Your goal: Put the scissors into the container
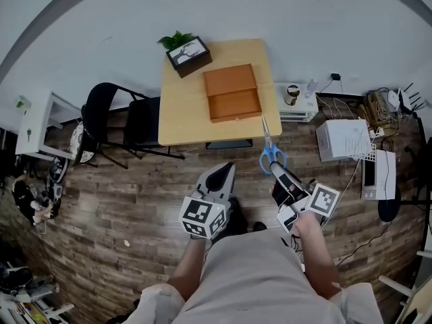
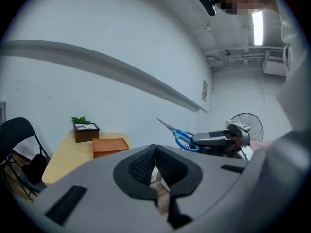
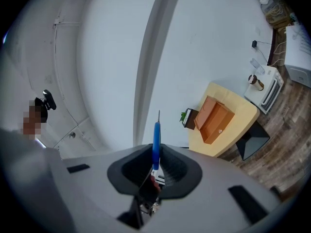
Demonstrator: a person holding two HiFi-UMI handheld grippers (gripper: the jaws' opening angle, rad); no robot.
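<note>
L gripper (image 1: 223, 173) jaws pressed together, empty; R gripper (image 1: 279, 172) jaws clamp blue scissors (image 1: 268, 147) by handle, tips toward orange container (image 1: 233, 93).

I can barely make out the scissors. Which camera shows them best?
The head view: the scissors face the camera flat, blue handles and blades plain, held by the right gripper. The left gripper view shows them small, from the side. The right gripper view sees them edge-on, a thin blue strip between its jaws.
</note>
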